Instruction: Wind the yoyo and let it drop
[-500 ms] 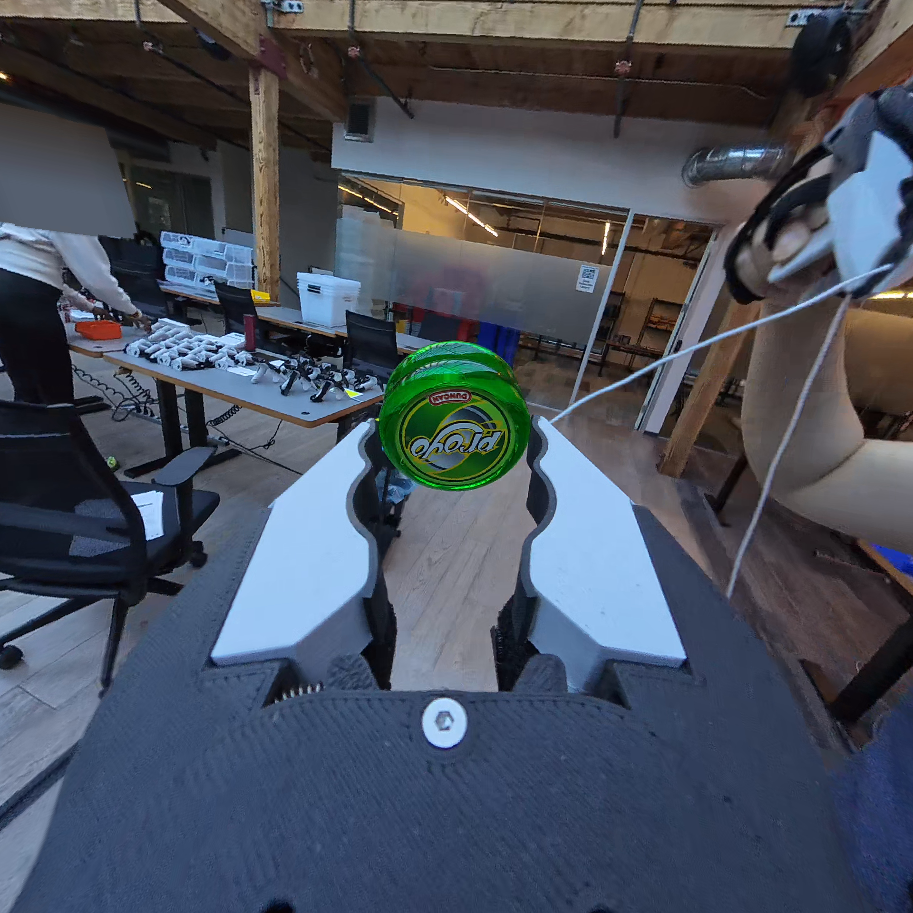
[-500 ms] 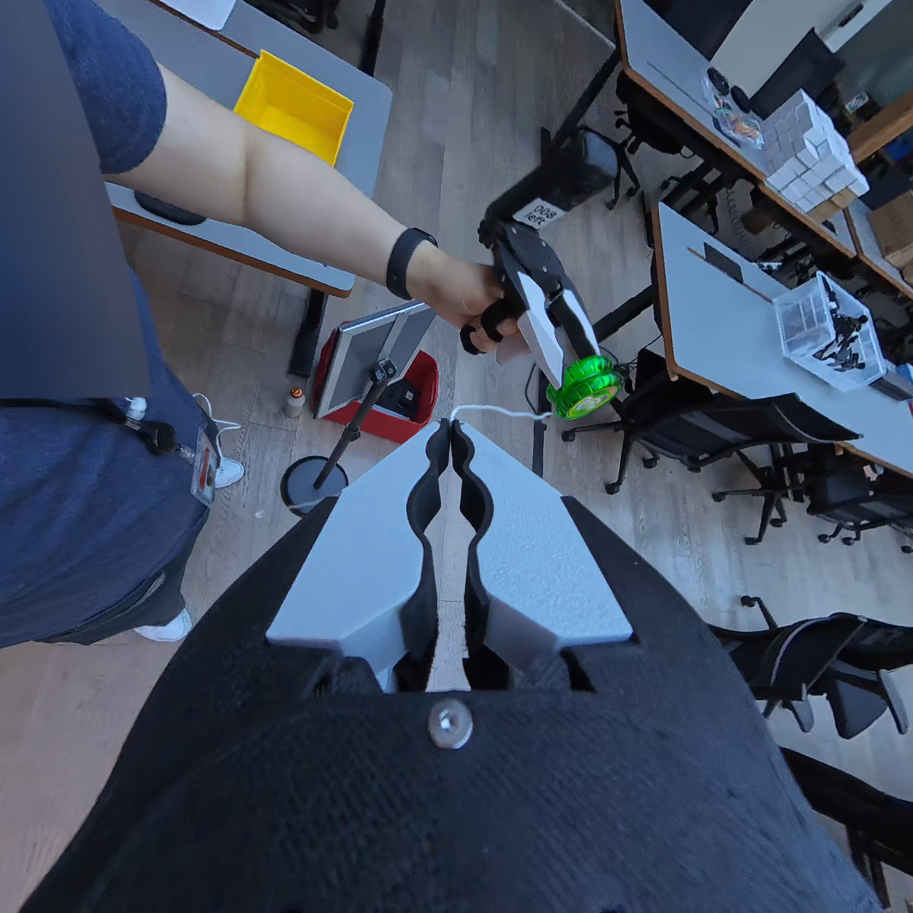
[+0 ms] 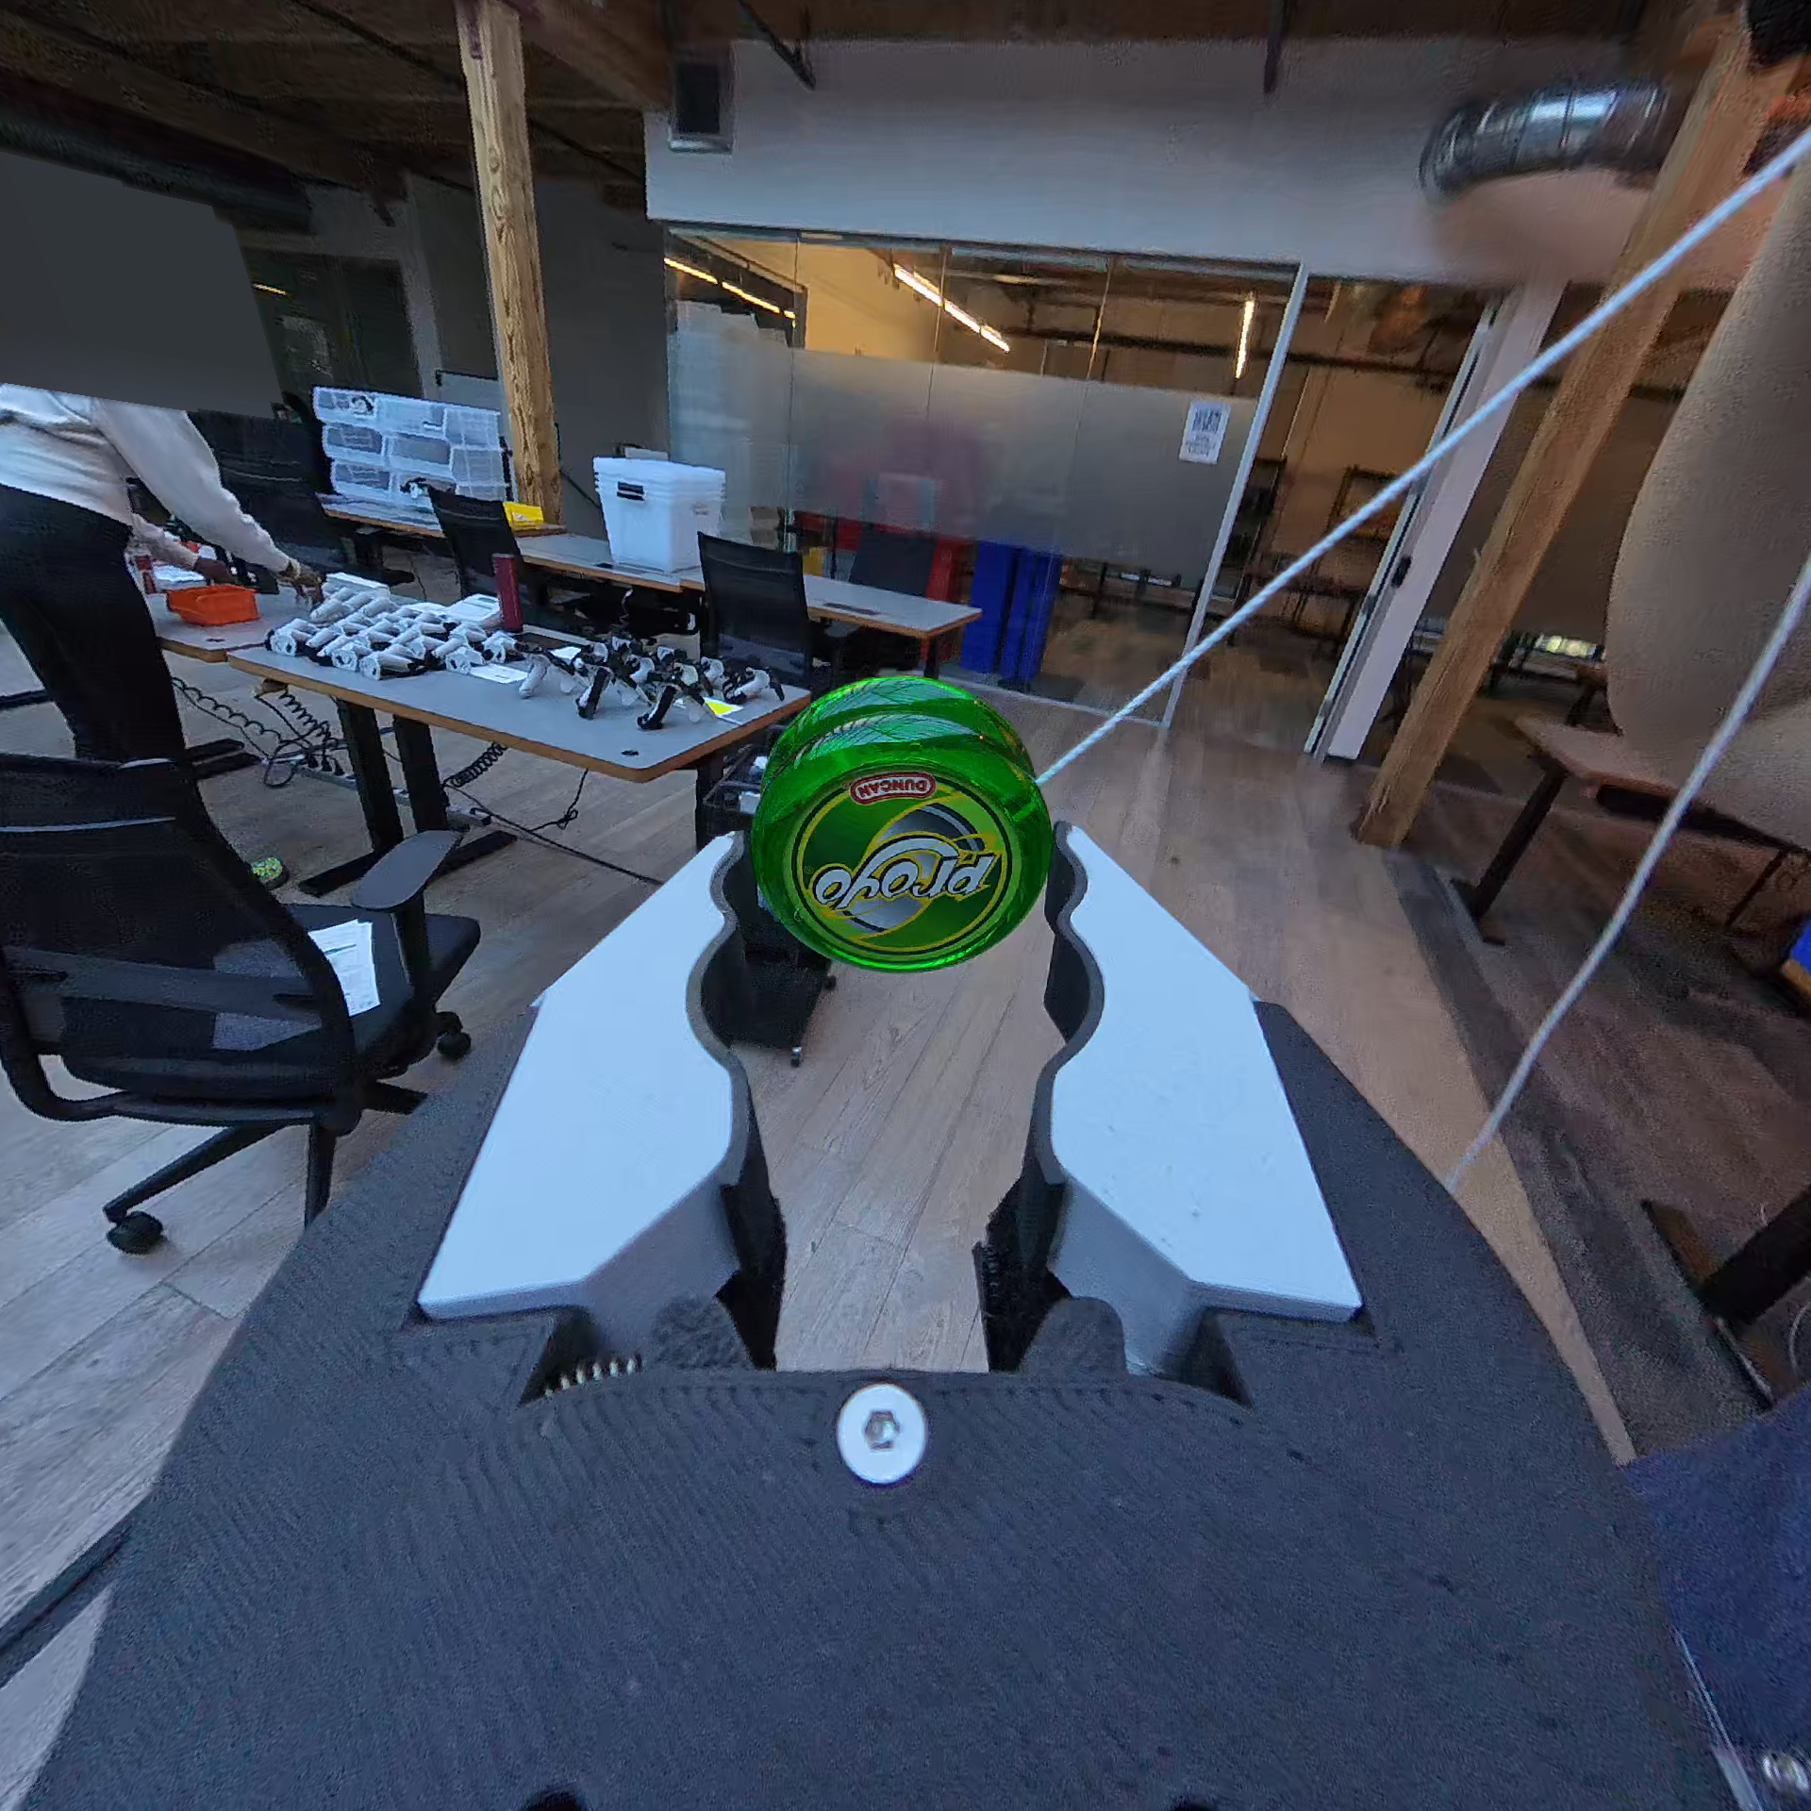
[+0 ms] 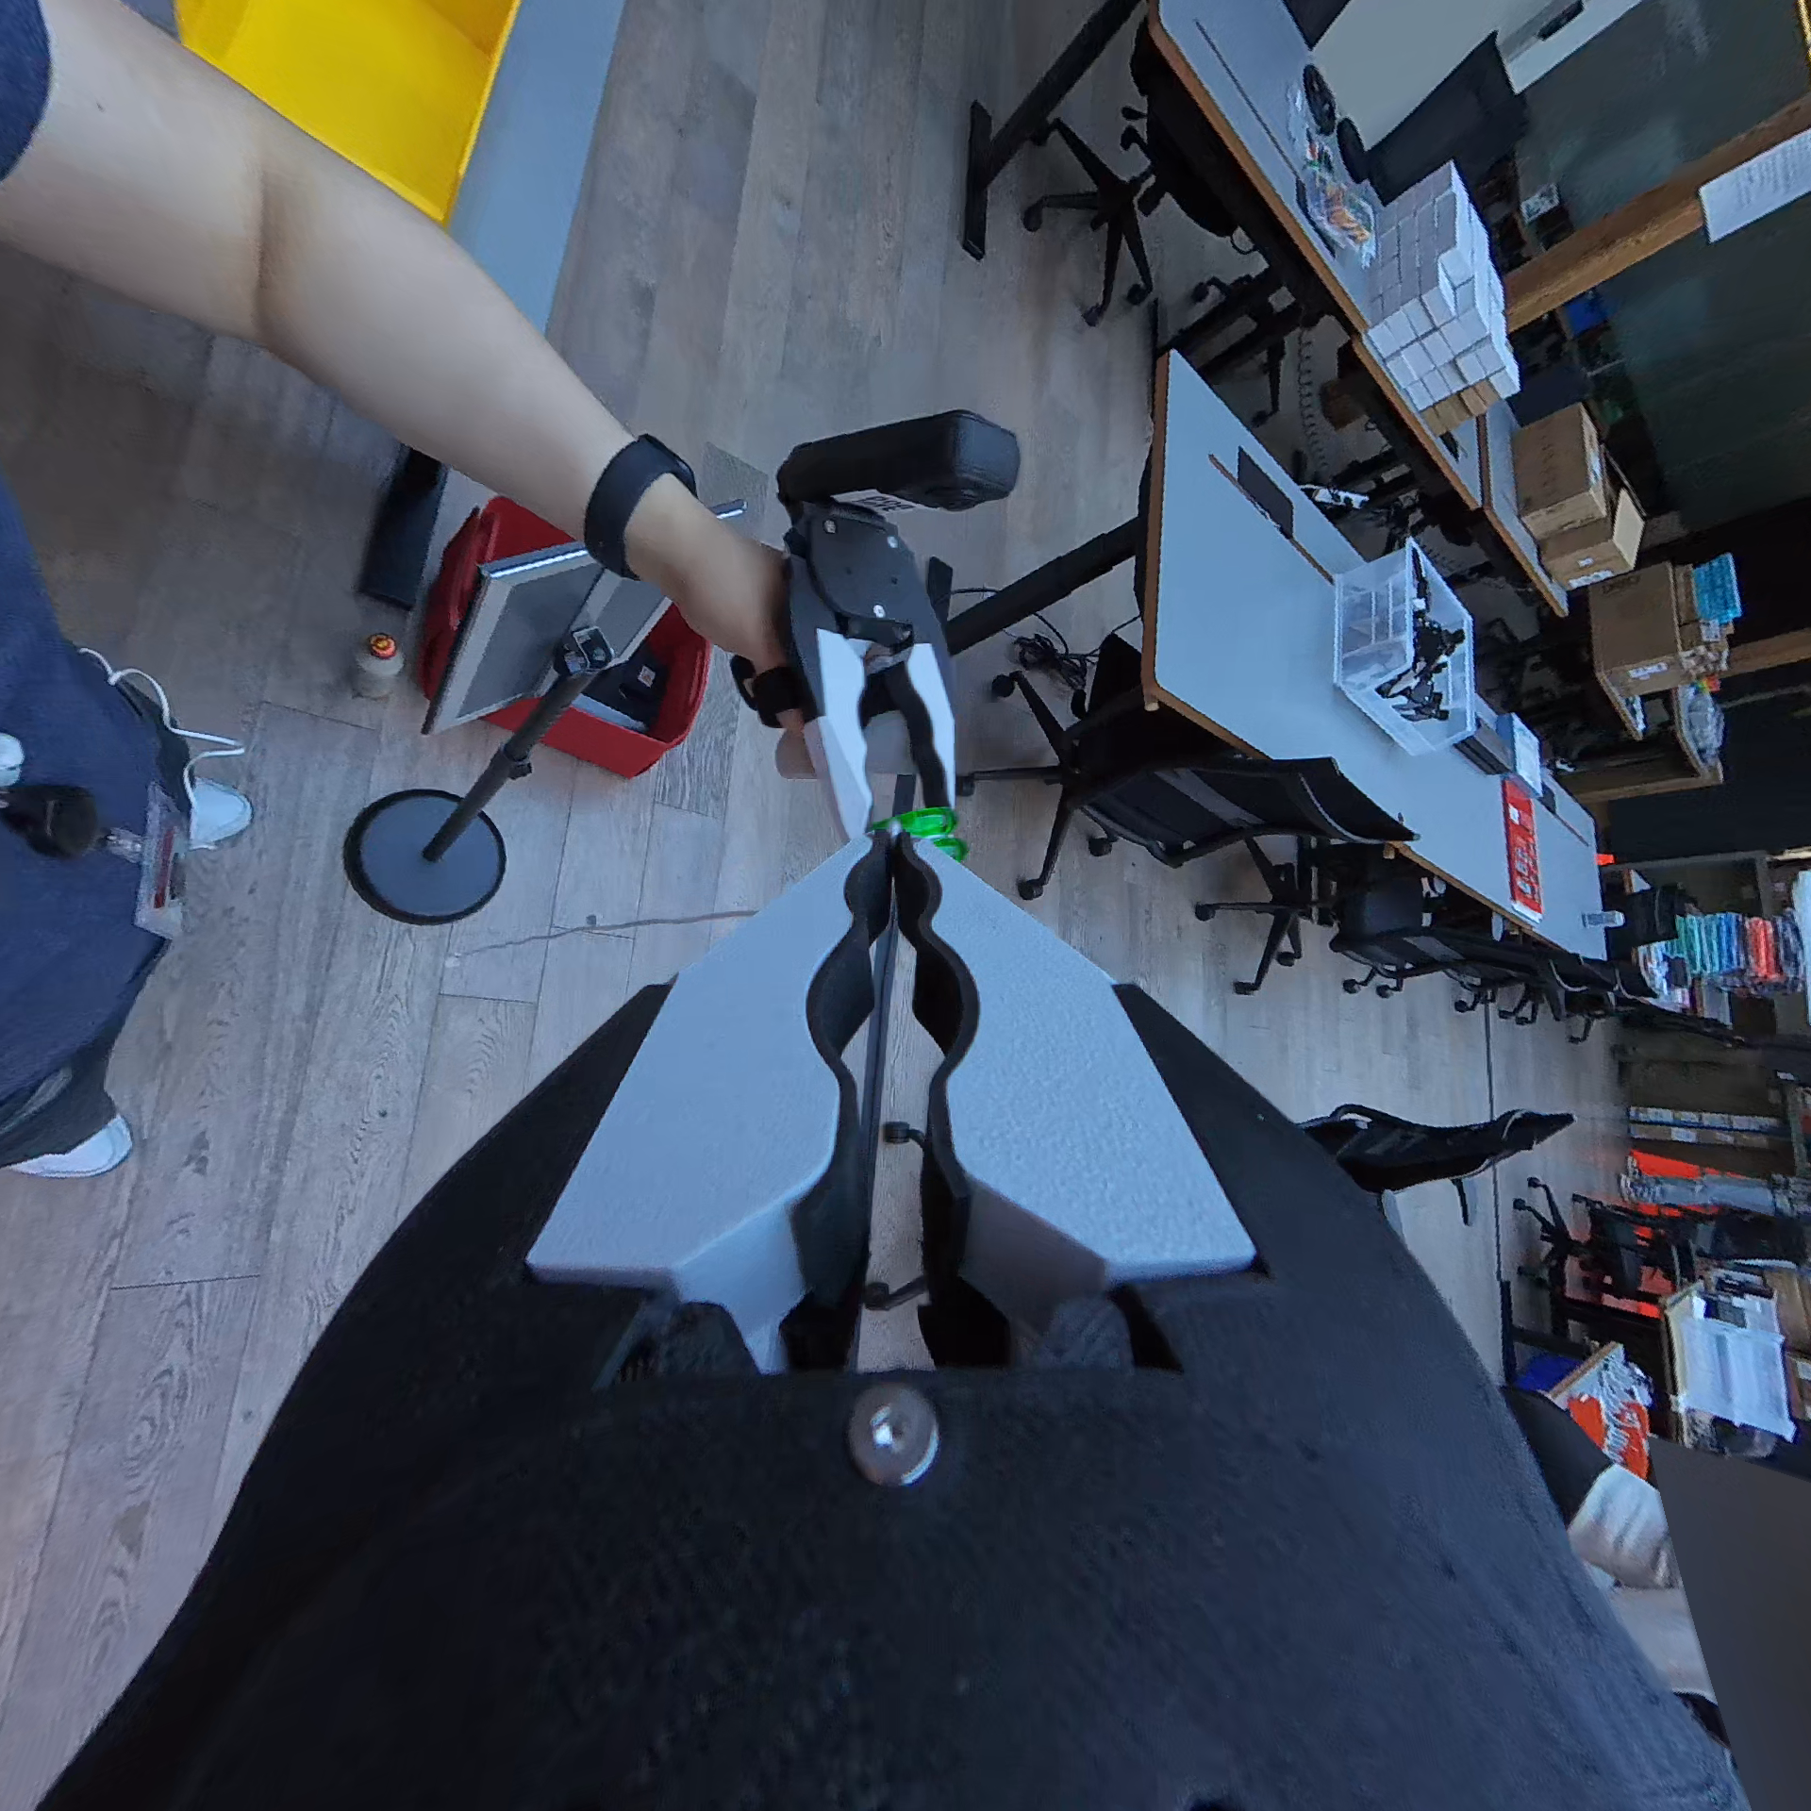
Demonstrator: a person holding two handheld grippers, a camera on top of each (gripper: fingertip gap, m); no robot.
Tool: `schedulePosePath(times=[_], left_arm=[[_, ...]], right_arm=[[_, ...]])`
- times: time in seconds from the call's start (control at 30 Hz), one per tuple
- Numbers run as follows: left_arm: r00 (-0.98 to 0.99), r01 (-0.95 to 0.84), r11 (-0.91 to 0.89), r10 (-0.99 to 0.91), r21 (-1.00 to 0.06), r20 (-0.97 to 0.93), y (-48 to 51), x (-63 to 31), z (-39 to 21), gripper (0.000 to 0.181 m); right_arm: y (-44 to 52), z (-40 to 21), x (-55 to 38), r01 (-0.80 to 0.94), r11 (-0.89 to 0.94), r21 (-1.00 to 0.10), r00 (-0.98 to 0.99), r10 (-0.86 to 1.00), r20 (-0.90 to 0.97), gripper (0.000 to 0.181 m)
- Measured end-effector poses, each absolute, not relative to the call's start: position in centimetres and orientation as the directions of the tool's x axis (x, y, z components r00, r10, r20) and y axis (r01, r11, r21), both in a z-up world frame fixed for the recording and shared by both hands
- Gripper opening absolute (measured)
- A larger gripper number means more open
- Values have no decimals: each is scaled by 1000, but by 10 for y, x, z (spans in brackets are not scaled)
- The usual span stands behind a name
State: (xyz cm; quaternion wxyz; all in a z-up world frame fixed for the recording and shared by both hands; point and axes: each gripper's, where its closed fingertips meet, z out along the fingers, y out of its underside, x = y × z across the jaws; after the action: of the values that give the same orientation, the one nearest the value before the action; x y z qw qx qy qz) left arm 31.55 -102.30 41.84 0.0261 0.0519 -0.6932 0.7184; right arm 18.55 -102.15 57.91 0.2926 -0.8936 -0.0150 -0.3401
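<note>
A green see-through yoyo sits edge-on between the fingertips of my left gripper, which is shut on it in mid-air. Its white string runs taut from the yoyo up to the right and out of the picture. A second strand hangs down at the right edge. In the right wrist view my right gripper is shut, with a bit of white string at its tips. Its tips are just in front of the yoyo held by the left gripper.
A black office chair stands at the left, with tables of small devices and a person behind it. Below, on the wood floor, are a red box, a round-based stand, grey tables and chairs. The grippers' ends are close to 20 cm from one another.
The right gripper has moved up out of the left wrist view, and the string now runs steeper. In the right wrist view the left gripper and yoyo now sit right at the right gripper's tips.
</note>
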Motion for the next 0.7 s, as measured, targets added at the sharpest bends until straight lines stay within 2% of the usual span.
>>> schedulePosePath(times=[0.2,0.4,0.5,0.7], left_arm=[[-997,66,63,40,-996,-64,-1037,279,409,58],[-980,186,138,97,-973,-174,-1049,247,396,58],[-993,78,115,92,-990,-68,-1051,250,396,59],[-975,-209,-76,96,-975,202,-1030,283,423,58]], right_arm=[[-1034,596,229,145,-869,-473,764,-205,611,0],[-1042,593,256,73,-859,-507,811,-245,532,0],[-1026,591,226,165,-817,-552,858,-157,488,0],[-1024,569,173,247,-804,-541,861,-74,503,0]])
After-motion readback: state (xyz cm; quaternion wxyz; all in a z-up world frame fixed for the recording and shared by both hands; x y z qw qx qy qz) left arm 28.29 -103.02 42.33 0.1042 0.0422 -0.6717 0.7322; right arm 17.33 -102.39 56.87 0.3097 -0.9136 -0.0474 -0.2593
